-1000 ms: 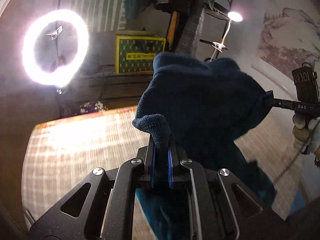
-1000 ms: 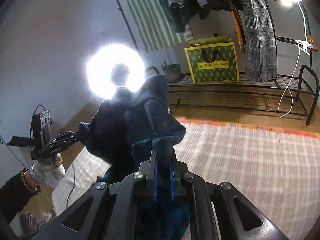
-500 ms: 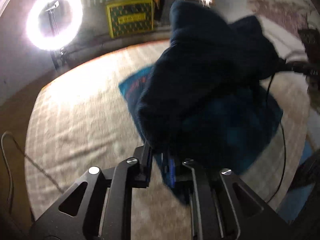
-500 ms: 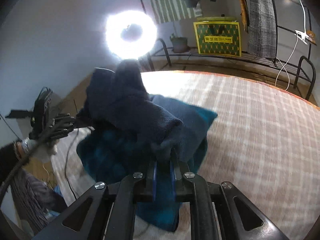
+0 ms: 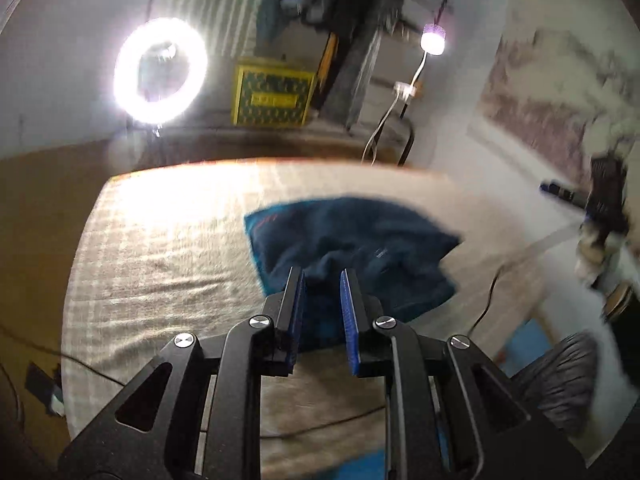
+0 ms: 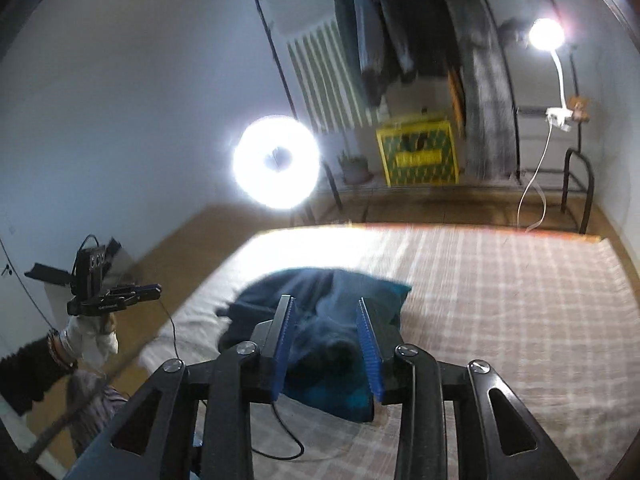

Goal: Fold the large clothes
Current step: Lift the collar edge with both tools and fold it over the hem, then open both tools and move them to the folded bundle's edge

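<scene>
One garment point(image 5: 352, 240), two lamps point(image 5: 160, 70)

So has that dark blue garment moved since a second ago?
Yes. The dark blue garment hung up in front of the ring light; now it lies below it on the plaid bed cover, dropped as both grippers' jaws opened.

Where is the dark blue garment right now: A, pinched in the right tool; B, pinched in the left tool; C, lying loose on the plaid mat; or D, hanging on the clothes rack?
C: the dark blue garment lies bunched on the plaid mat, and both the left tool and the right tool stand open with nothing pinched between them.
</scene>
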### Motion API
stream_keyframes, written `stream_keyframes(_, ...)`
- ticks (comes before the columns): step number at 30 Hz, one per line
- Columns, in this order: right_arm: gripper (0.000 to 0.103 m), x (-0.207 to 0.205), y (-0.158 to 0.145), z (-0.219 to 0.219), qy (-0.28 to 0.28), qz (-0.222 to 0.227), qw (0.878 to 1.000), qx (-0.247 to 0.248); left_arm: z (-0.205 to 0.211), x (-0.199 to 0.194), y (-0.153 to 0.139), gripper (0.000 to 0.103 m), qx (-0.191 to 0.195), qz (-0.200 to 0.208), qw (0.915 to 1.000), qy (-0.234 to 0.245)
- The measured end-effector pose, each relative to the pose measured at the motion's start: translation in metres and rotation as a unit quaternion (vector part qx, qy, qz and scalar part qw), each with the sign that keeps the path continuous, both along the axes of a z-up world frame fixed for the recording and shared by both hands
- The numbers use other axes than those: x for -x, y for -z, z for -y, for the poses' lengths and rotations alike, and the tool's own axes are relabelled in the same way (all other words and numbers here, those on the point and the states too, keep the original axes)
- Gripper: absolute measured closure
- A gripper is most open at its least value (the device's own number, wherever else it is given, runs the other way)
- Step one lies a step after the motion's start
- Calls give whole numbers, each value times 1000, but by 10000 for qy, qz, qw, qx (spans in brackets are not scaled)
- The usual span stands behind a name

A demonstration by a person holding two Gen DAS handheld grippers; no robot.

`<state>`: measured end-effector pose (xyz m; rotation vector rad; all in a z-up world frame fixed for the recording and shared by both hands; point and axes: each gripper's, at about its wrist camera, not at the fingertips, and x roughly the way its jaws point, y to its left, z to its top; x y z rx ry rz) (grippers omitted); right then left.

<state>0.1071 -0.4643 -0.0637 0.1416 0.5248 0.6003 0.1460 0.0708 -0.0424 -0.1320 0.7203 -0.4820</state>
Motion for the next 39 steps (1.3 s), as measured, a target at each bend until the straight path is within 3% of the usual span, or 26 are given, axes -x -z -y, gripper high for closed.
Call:
stream_keyframes(3,68,28,-31,18,118,288,9994,-126,-9,28,-53,86,279,223,9994,-27)
stream_keyframes(6,67,62,-65,33,277,713,9970,-138,-16,42,-97,84,281,487,9984,-26)
stream_keyframes(9,60,93,-94,48,388,1109,9929,-186,-21,69,-139,63,369,791,9962,-50)
stream_keyframes(10,51,101,-102,52,411,1195,9918,-209,-24,78,-152,60,443,873,9952,-59)
stream_keyframes(11,44,109,-108,54,415,1264,9908,-242,-25,82,-161,60,496,911,9946,-65)
stream_keyframes(15,43,126,-121,57,430,1416,9889,-112,-29,94,-180,59,665,967,9931,-81)
stream_keyframes(18,40,124,-112,53,378,1266,9912,-114,-26,89,-164,50,787,767,9939,-88)
stream_keyframes(23,34,94,-61,44,297,556,9975,-317,-18,54,-101,49,1124,-27,9935,-168)
stream_keyframes(28,32,44,15,21,210,-299,9987,-345,-10,1,-28,49,1642,-831,9821,-399)
stream_keyframes(31,28,14,57,11,293,-748,9959,-415,-3,-32,15,40,1889,-1282,9723,-504)
stream_keyframes(36,26,-34,115,-5,377,-1557,9853,-586,15,-67,74,40,1804,-1779,9648,-709)
stream_keyframes(39,26,-57,135,-18,264,-1958,9777,-717,30,-79,104,40,1751,-2061,9603,-680)
